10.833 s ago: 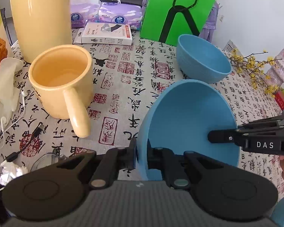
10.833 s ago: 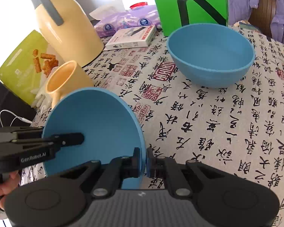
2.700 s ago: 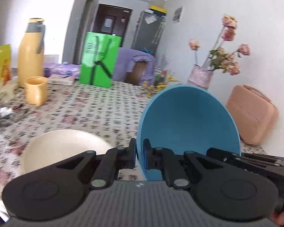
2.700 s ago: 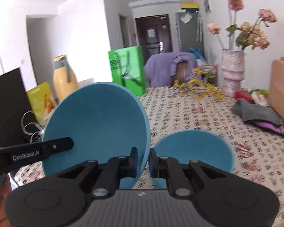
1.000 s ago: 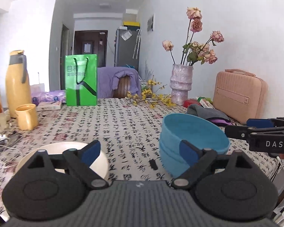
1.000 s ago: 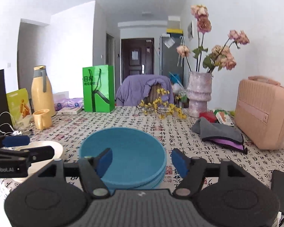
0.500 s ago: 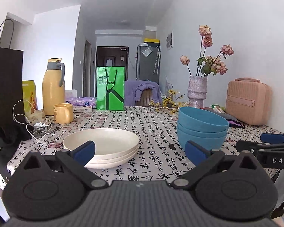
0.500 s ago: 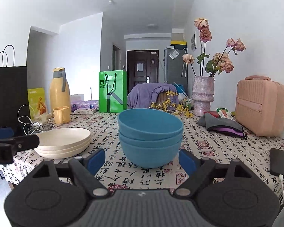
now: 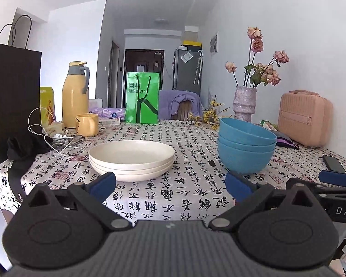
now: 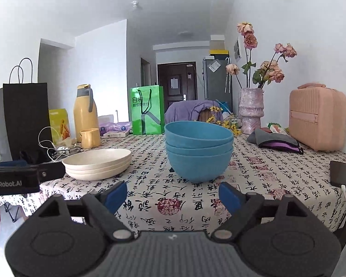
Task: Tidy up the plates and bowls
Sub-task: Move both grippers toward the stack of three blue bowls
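Three blue bowls (image 9: 246,147) stand nested in one stack on the patterned tablecloth (image 9: 173,198), right of centre. To their left lies a stack of three cream plates (image 9: 131,159). My left gripper (image 9: 170,184) is open and empty, back at the table's near edge, facing the gap between the stacks. My right gripper (image 10: 172,195) is open and empty too, right in front of the blue bowls (image 10: 198,152) but clear of them. The cream plates (image 10: 96,164) sit to its left. Each gripper's finger shows at the other view's edge.
At the back left stand a yellow mug (image 9: 87,124), a yellow thermos (image 9: 75,94), a green bag (image 9: 142,97) and a black bag (image 9: 13,101) with cables (image 9: 50,138). A vase (image 9: 244,103), a pink case (image 9: 304,117) and a phone (image 10: 341,174) line the right side.
Both grippers let go of the blue bowl, which now tops the bowl stack. Over the last second they backed away to the table's near edge, sank a little, and their jaws spread wider.
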`<act>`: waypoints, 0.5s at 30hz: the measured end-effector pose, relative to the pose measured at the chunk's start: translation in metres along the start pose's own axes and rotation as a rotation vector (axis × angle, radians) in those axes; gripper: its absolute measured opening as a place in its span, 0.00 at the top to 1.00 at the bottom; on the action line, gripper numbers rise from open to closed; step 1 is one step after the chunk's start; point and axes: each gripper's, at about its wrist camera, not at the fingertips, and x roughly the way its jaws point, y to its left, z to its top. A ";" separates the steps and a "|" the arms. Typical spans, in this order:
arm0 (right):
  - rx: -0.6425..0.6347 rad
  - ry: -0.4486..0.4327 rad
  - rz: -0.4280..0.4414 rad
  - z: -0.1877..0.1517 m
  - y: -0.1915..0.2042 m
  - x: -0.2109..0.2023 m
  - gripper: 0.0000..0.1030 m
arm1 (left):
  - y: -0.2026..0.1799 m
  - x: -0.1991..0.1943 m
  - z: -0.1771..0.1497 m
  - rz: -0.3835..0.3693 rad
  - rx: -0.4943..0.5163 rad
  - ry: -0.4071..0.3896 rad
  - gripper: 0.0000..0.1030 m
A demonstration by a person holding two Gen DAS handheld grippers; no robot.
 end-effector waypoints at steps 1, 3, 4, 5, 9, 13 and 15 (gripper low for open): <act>0.005 0.003 -0.002 0.001 0.000 0.002 0.16 | 0.000 0.001 0.000 0.000 -0.002 0.000 0.00; 0.017 0.003 -0.002 0.004 -0.001 0.004 0.16 | 0.001 0.000 0.000 0.004 -0.003 -0.004 0.00; 0.020 0.002 -0.002 0.005 -0.002 0.004 0.16 | 0.001 0.000 0.000 0.006 -0.004 -0.004 0.00; 0.023 -0.001 -0.006 0.005 -0.002 0.004 0.16 | 0.001 -0.001 0.001 0.006 -0.003 -0.004 0.00; 0.026 -0.002 -0.006 0.003 -0.003 0.002 0.16 | 0.000 -0.001 0.000 0.003 0.005 -0.007 0.00; 0.034 0.001 -0.005 0.001 -0.004 0.005 0.16 | -0.001 0.003 0.000 0.006 0.013 -0.001 0.00; 0.038 0.001 -0.006 0.001 -0.005 0.007 0.16 | -0.002 0.006 0.001 0.007 0.019 0.002 0.00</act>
